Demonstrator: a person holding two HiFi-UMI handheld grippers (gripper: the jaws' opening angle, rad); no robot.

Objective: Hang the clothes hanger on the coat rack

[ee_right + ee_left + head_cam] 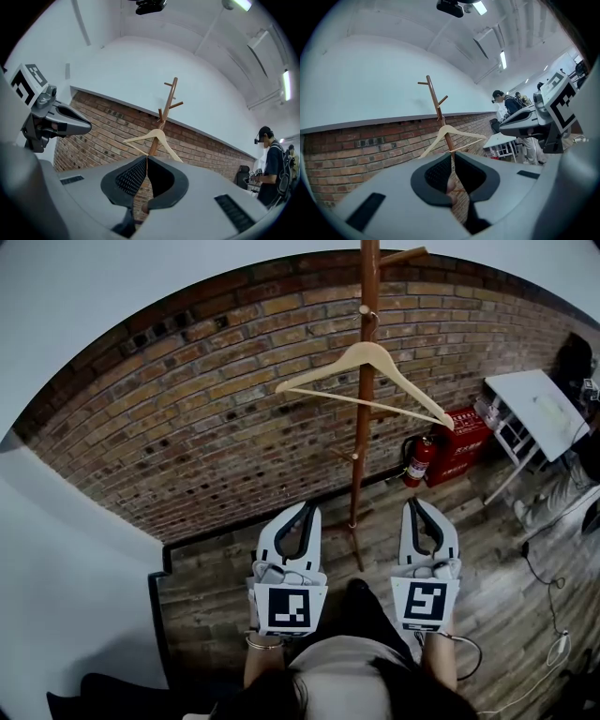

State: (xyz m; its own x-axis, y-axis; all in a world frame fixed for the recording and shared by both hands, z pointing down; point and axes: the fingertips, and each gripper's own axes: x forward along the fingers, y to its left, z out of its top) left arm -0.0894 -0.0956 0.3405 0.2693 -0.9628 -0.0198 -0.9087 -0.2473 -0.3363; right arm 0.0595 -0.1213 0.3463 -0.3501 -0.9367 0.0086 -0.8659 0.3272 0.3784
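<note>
Head view: hanger (367,381) hangs high on rack (361,474), far ahead. L gripper (308,509) & R gripper (413,504) near, jaws together, empty. Job looks done; pull back w/o bumping rack.

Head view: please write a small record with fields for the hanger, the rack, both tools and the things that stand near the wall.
hanger: wooden, bare, hooked on a peg of the coat rack
rack: wooden pole, upright before the brick wall
left tool: shut, empty, apart from the hanger
right tool: shut, empty, apart from the hanger
right of rack: fire extinguisher, red box, white table
task: hanger appears hung
</note>
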